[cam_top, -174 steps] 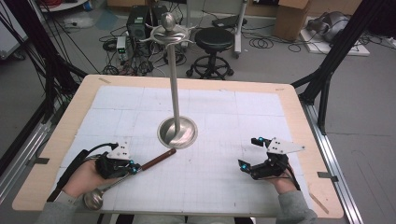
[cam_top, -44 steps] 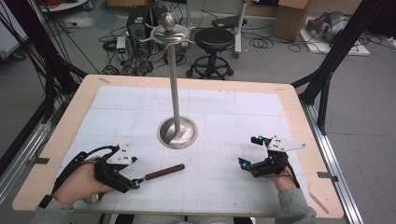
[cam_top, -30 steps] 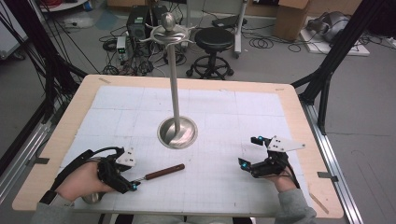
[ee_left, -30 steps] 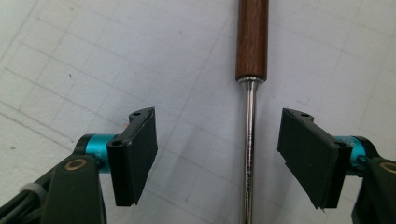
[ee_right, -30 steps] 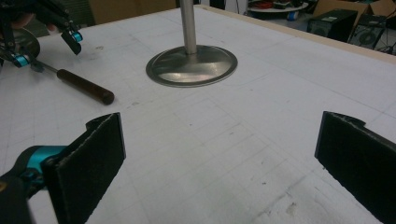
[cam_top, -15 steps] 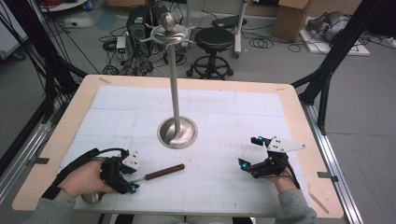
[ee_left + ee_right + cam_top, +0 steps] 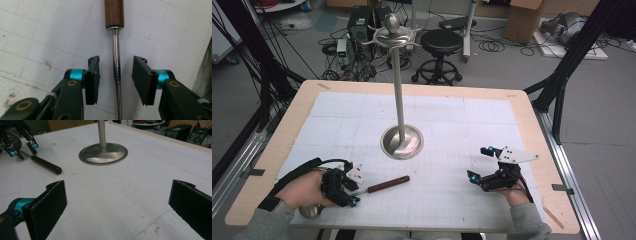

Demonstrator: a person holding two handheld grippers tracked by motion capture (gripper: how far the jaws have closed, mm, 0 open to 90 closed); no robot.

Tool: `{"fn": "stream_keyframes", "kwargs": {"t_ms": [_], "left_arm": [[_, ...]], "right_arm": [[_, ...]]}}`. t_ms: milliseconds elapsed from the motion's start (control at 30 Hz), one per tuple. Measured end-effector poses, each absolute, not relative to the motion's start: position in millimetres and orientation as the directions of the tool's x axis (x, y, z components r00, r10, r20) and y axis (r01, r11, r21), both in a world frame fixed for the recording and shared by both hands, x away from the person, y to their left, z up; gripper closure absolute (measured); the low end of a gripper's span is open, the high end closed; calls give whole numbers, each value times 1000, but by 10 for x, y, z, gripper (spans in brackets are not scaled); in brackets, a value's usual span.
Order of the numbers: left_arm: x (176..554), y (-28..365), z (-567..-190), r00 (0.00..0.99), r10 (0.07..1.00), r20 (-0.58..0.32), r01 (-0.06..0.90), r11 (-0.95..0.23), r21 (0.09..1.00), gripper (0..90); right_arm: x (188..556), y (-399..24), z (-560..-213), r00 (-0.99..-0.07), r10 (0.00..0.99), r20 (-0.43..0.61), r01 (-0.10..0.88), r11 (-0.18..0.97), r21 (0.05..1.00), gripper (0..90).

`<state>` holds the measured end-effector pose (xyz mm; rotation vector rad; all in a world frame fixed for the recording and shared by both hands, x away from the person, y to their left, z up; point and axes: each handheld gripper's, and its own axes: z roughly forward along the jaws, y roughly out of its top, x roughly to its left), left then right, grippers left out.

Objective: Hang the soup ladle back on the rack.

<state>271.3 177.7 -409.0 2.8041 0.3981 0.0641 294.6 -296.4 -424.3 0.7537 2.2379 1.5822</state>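
A ladle lies on the white gridded mat at the near left, its brown wooden handle (image 7: 388, 183) pointing right and its round steel bowl (image 7: 311, 211) by the person's left hand. My left gripper (image 7: 355, 189) straddles the ladle's thin steel shaft (image 7: 115, 50) just below the handle (image 7: 114, 12). Its jaws have just been closing; the shaft runs between the pads (image 7: 93, 77) with a gap on each side. My right gripper (image 7: 478, 162) rests at the near right, open wide with nothing between its fingers (image 7: 50, 205).
A tall steel stand rises from a round base (image 7: 402, 141) at the mat's middle, with hooks at its top (image 7: 391, 34). The wooden table edge (image 7: 542, 150) borders the mat. A stool, cables and boxes stand on the floor beyond.
Since the oldest frame the ladle has swung to lie flatter. Over the last second the left gripper's jaws have narrowed around the shaft. The right gripper has stayed put.
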Motion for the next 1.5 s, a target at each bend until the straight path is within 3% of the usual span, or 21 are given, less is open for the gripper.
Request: {"fn": "stream_keyframes", "kwargs": {"t_ms": [233,367,733,1500], "left_arm": [[2732,1753,-4075,957,289,-6,280,-922,267,694],[2748,1758,-4070,959,285,-8,277,-924,262,824],[2713,1832,-4028,951,310,5,292,-902,319,839],[2622,2110,-3606,911,412,24,305,-711,634,841]], "right_arm": [[2943,-2967,-4241,-818,572,57,243,255,936,8],[2943,-2964,-4243,-819,571,58,245,256,935,8],[2951,-2960,-4247,-819,570,63,250,255,934,8],[2949,-2952,-4247,-818,572,63,251,256,933,8]]}}
